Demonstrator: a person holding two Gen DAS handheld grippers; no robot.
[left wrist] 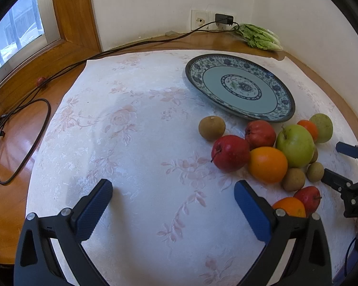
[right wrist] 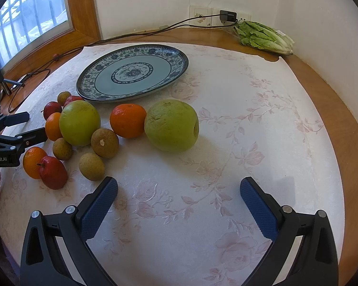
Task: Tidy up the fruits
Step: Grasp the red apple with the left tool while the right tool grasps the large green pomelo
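The left tool hangs low over the white flowered cloth, its two blue fingers spread wide apart with nothing between them. Under it and to its left the cloth is bare as far as the cloth's left edge, where the wooden table begins and a black cable lies in a loop.

The right tool is also wide apart and holds nothing. Before it and to its right the cloth is free up to the curved right edge of the table.

The fruits lie in one loose group on the cloth, between the two tools and just near of the blue patterned plate, which has nothing on it. In the right wrist view the large green pear is the rightmost fruit, and a mandarin touches its left side. Further left stands a green apple with a small brown fruit against its near right side, and two more brown ones (the same kind, it seems) near it. At the left end of the group lie a red apple and an orange, close to the tip of the left tool. In the left wrist view one brown fruit lies a little apart, at the far left of the group, near the plate's rim.

Far right, against the wall, lies a bag of lettuce on the bare wood, well apart from the fruits.
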